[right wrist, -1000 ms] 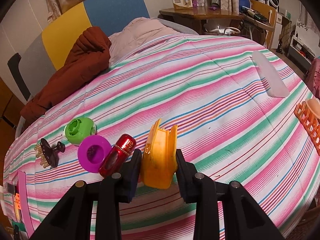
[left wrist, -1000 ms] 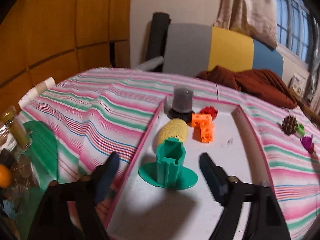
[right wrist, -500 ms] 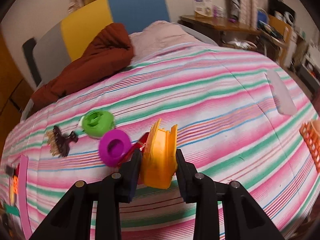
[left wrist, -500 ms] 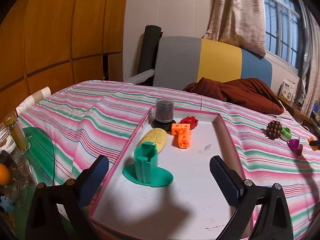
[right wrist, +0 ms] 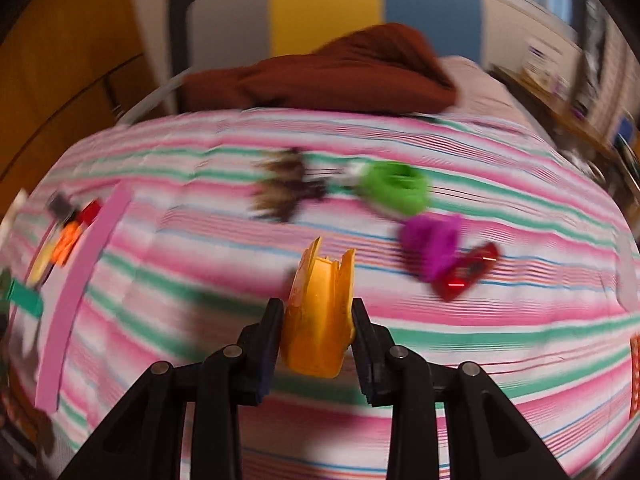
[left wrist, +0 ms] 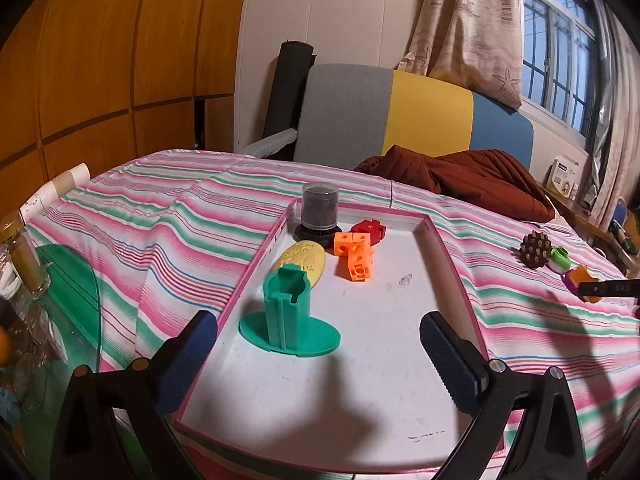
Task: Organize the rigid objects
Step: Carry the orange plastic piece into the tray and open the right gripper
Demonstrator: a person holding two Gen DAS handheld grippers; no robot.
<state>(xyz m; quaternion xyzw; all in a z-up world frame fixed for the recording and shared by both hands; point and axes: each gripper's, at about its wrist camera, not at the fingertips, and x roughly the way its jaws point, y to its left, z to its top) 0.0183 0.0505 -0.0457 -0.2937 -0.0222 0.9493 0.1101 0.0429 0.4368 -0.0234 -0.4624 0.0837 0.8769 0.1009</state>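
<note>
My right gripper point(right wrist: 318, 316) is shut on an orange-yellow plastic piece point(right wrist: 320, 312) and holds it above the striped cloth; it also shows far right in the left wrist view point(left wrist: 586, 284). My left gripper point(left wrist: 320, 344) is open and empty above the near end of the pink-rimmed white tray point(left wrist: 452, 264). In the tray stand a green stand point(left wrist: 288, 316), a yellow corn-shaped piece point(left wrist: 306, 258), orange cubes point(left wrist: 354, 254), a red block point(left wrist: 370, 230) and a dark capped cylinder point(left wrist: 319, 212). The tray's pink rim point(right wrist: 76, 284) shows at the left of the blurred right wrist view.
On the cloth lie a brown spiky piece point(right wrist: 288, 188), a green ring piece point(right wrist: 396, 186), a purple cup point(right wrist: 430, 240) and a red cylinder point(right wrist: 466, 270). A brown blanket point(left wrist: 460, 178) lies by the headboard. A glass jar point(left wrist: 24, 256) and green mat point(left wrist: 76, 292) sit left.
The right gripper has swung left with the orange-yellow piece, toward the tray; its view is now blurred. The left gripper has drawn back from the green stand and opened wider.
</note>
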